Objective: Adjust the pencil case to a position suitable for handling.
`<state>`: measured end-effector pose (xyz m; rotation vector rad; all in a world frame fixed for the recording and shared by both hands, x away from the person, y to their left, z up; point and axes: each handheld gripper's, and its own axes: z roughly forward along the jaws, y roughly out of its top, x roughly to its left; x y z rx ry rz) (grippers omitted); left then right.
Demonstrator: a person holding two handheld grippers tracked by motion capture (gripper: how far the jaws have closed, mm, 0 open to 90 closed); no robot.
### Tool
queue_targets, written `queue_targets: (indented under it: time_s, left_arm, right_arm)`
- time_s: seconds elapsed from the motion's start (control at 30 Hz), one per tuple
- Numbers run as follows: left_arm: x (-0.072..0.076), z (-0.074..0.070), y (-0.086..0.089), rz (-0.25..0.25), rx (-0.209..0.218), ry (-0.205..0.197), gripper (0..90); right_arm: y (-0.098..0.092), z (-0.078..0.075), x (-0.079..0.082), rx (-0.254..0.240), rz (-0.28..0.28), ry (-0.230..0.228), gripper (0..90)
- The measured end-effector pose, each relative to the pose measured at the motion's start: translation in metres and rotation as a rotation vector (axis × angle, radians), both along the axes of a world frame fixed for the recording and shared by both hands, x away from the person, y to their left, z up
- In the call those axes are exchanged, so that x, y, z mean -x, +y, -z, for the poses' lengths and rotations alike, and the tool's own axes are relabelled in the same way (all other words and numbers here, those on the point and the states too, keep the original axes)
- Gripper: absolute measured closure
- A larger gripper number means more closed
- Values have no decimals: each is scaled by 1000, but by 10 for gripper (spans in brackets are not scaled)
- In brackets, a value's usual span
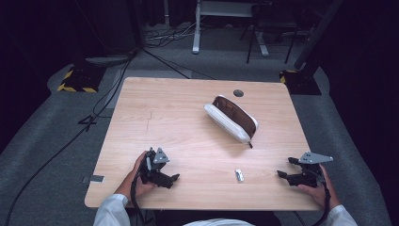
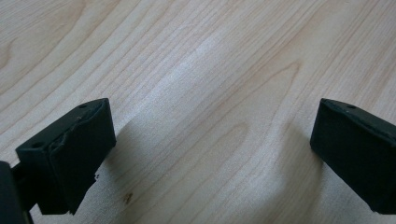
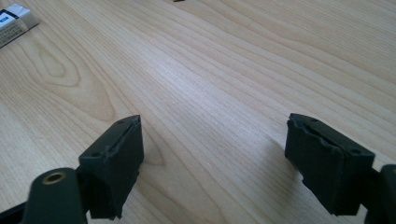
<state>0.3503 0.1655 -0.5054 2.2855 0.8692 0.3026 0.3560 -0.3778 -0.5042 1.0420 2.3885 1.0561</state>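
White eraser (image 1: 239, 175) flat on the wooden surface (image 1: 188, 122), long axis toward twelve, lying at nine o'clock from the nearer right hand-held gripper (image 1: 285, 168); jaws spread, nothing grasped.

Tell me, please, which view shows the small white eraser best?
The right gripper view: the eraser lies close at its top left corner, its printed sleeve visible, though the frame edge cuts it off. The high view shows it whole but tiny, on the table between the grippers. The left gripper view looks at bare wood.
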Motion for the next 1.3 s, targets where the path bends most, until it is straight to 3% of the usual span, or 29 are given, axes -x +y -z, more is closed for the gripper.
queue_targets:
  time_s: [0.23,0.53,0.67,0.73,0.8,0.9,0.93,1.3]
  left_arm:
    - [0,0,0,5,4,-1,2]
    - [0,0,0,5,1,-1,2]
    - [0,0,0,5,1,-1,2]
    - [0,0,0,4,3,-1,2]
    - [0,0,0,4,2,-1,2]
    - [0,0,0,5,1,-1,2]
    - [0,0,0,5,1,-1,2]
    - [0,0,0,5,1,-1,2]
  right_arm:
    - [0,0,1,-2,-3,0,210]
    - [5,-1,2,14,-49,-14,213]
    - [10,-2,2,10,-58,5,216]
    - [26,-1,3,14,-122,3,213]
    - [31,-1,4,12,-142,4,213]
    - [51,-1,7,15,-215,7,211]
    - [63,-1,8,16,-263,6,209]
    - [121,-1,-3,18,-415,4,206]
